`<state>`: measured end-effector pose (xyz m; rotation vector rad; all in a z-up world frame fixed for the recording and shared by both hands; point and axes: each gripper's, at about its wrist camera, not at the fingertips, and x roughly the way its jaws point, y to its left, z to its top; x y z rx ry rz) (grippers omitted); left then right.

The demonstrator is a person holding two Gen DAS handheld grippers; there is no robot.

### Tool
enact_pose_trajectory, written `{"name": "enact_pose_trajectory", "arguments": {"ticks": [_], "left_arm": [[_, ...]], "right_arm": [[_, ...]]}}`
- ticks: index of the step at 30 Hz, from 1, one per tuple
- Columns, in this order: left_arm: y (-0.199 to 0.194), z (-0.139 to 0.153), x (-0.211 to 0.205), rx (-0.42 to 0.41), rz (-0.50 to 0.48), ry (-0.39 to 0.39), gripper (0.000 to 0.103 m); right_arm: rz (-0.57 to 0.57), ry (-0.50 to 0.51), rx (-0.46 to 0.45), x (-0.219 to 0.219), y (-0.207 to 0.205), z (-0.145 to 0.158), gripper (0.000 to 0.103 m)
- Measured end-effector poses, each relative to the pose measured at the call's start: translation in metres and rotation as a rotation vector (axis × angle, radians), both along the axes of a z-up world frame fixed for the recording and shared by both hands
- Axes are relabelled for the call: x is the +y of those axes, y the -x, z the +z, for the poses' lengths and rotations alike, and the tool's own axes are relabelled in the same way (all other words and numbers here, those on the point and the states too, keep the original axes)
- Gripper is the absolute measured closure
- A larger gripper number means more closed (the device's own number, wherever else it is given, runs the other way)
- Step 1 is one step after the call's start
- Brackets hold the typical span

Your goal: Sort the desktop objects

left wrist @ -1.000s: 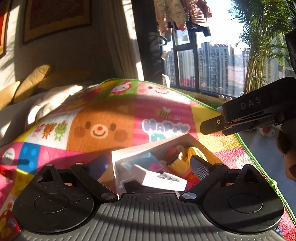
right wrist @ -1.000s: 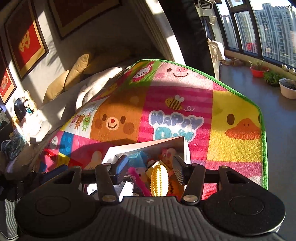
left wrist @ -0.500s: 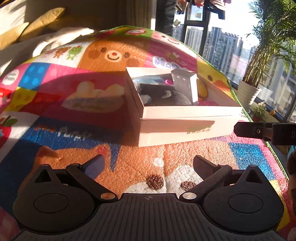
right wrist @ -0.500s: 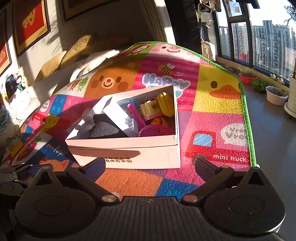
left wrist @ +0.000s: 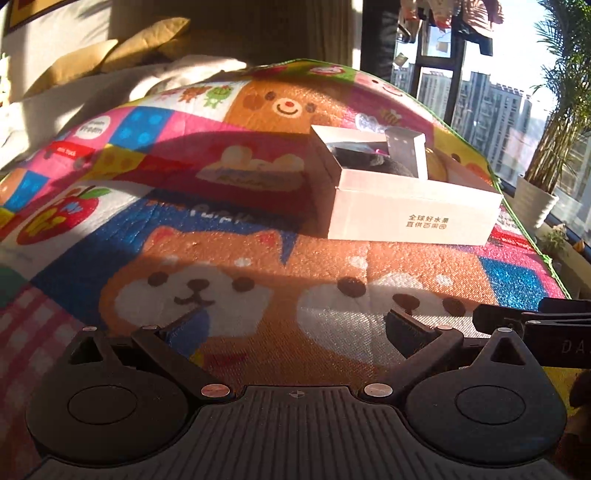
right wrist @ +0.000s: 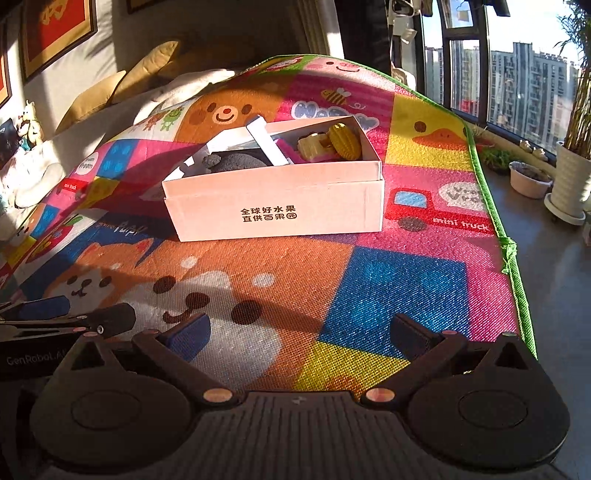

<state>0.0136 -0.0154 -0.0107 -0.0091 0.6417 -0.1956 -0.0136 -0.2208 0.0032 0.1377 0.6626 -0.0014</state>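
Observation:
A pale cardboard box (right wrist: 277, 206) with black printed characters stands on the colourful cartoon mat (right wrist: 388, 280). Inside it lie a yellow ribbed toy (right wrist: 344, 141), a cream toy (right wrist: 313, 147), a dark grey lump (right wrist: 236, 164), a white slab (right wrist: 266, 141) and a pink piece. In the left wrist view the same box (left wrist: 410, 214) sits at the upper right. My left gripper (left wrist: 291, 325) is open over the mat, with nothing between its fingers. My right gripper (right wrist: 299, 330) is open and empty, well short of the box. Each gripper shows at the edge of the other's view.
Cushions (right wrist: 122, 81) and a pale blanket lie along the mat's far left side. The mat's green edge (right wrist: 511, 258) runs down the right, with bare floor, plant pots (right wrist: 528, 181) and tall windows beyond. Framed pictures (right wrist: 59, 22) hang on the wall.
Both grippers let go of what they held over the box, opened, and drew back and down. The yellow ribbed toy and the white slab now lie in the box, which looks farther away.

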Motion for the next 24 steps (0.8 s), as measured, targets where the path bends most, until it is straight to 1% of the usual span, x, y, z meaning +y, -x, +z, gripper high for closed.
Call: {"name": "enact_pose_trajectory", "arguments": {"ticks": [2,4,7,9,10,11,14,18,24], "left_arm": [[-0.003,-0.002,-0.006,0.020,0.009,-0.017,0.000],[-0.006,-0.003,-0.010,0.031,0.017,-0.027,0.000],[-0.013,-0.005,-0.014,0.039,0.021,-0.051,0.000],[-0.017,-0.006,-0.017,0.044,0.029,-0.073,0.000],[-0.018,-0.007,-0.019,0.046,0.034,-0.092,0.000],[-0.019,-0.007,-0.019,0.046,0.042,-0.095,0.000],[-0.018,-0.008,-0.019,0.044,0.043,-0.096,0.000],[-0.019,-0.008,-0.019,0.044,0.043,-0.097,0.000],[-0.018,-0.008,-0.018,0.044,0.042,-0.097,0.000]], "right_arm": [[-0.015,-0.028,0.039,-0.008,-0.003,-0.003,0.000],[0.000,-0.021,0.040,-0.009,-0.003,-0.004,0.000],[0.016,0.048,0.060,0.001,-0.005,-0.006,0.000],[0.031,0.130,0.082,0.013,-0.010,-0.007,0.000],[0.049,0.140,0.076,0.016,-0.011,-0.006,0.000],[0.062,0.146,0.074,0.017,-0.013,-0.006,0.000],[0.071,0.105,0.059,0.010,-0.020,-0.008,0.000],[0.052,0.114,0.025,0.012,-0.014,-0.011,0.000],[0.052,0.110,0.027,0.012,-0.014,-0.011,0.000]]}}
